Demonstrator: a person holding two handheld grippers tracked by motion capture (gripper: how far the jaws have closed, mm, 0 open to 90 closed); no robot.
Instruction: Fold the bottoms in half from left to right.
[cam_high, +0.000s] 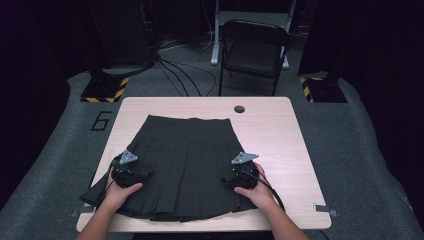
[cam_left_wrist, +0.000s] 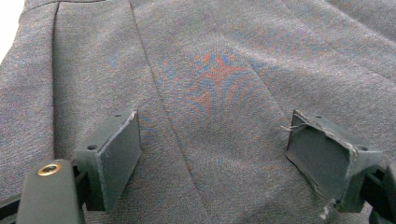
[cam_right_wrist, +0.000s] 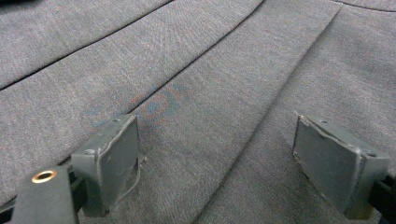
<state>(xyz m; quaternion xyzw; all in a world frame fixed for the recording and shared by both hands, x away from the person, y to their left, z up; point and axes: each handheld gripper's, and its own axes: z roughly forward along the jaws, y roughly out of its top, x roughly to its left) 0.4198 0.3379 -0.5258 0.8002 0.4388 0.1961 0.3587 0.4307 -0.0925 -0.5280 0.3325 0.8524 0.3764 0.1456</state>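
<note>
both hands are resting on a dark grey pleated fabric skirt (cam_high: 185, 160) lying flat on the pale wooden surface (cam_high: 280, 130), the left gripper (cam_left_wrist: 212, 154) and right gripper (cam_right_wrist: 215, 158) each holding jaws released above the pleats.

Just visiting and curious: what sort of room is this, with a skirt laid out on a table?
Probably a lab or recording studio: black curtains, cables on the floor, hazard-striped stand bases, a lone folding chair behind the table with the skirt.
</note>
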